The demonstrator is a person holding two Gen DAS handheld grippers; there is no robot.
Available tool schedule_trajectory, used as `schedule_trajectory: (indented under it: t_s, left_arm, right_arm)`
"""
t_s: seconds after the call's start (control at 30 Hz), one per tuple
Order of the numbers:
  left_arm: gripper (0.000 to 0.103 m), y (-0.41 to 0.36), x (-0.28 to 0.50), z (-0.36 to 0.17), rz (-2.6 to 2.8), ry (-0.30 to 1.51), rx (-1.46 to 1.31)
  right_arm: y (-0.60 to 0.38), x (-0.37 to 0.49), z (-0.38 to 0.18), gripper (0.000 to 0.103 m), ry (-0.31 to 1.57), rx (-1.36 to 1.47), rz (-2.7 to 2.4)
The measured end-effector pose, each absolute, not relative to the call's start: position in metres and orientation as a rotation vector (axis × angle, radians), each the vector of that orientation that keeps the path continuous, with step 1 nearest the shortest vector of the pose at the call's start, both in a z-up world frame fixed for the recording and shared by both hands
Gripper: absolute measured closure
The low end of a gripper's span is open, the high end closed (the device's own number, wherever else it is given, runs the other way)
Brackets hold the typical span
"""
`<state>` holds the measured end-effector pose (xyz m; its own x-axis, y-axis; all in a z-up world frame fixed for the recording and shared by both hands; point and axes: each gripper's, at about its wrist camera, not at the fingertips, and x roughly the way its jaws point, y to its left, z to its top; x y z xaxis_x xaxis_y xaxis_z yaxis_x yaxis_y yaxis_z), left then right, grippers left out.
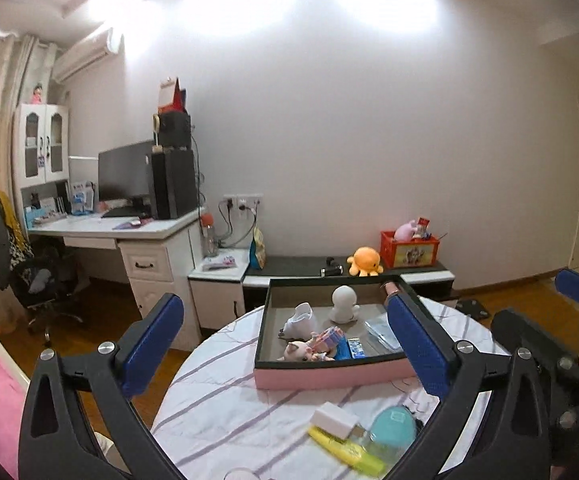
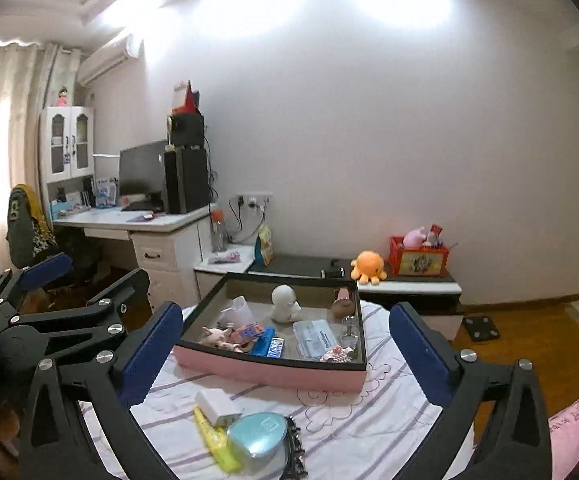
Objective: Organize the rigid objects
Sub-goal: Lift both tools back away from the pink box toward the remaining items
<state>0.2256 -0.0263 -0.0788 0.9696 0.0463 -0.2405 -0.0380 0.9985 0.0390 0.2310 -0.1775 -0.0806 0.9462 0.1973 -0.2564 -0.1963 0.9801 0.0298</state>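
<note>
A pink tray point(image 1: 329, 376) point(image 2: 269, 372) with black rim sits on the round table. It holds a white figurine point(image 1: 343, 304) point(image 2: 283, 303), a pig toy point(image 1: 301, 352) point(image 2: 217, 336), a blue box point(image 2: 263, 346), a clear case point(image 2: 315, 338) and other small items. Nearer lie a white block point(image 1: 335, 420) point(image 2: 217, 402), a yellow marker point(image 1: 349, 450) point(image 2: 215, 442) and a teal case point(image 1: 393, 430) point(image 2: 257, 434). My left gripper point(image 1: 285, 344) is open and empty above the table. My right gripper point(image 2: 285, 346) is open and empty too.
The table has a striped cloth point(image 1: 241, 408) point(image 2: 369, 420). A black hair clip point(image 2: 295, 446) lies by the teal case. Behind stand a low cabinet point(image 1: 369, 276) with an orange plush point(image 1: 364, 261) and red crate point(image 1: 409, 249), and a desk point(image 1: 129, 236) at left.
</note>
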Motion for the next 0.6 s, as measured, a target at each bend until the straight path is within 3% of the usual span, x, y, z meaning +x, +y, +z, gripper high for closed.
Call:
schedule_trajectory:
  t_s: [0.1, 0.6]
  left_arm:
    - [0.000, -0.030, 0.199, -0.078, 0.051, 0.232, 0.051]
    - [0.000, -0.036, 0.139, -0.086, 0.061, 0.200, 0.057]
  right_arm:
    - [-0.180, 0.201, -0.077, 0.000, 0.187, 0.018, 0.187]
    - [-0.185, 0.151, -0.089, 0.000, 0.201, 0.012, 0.145]
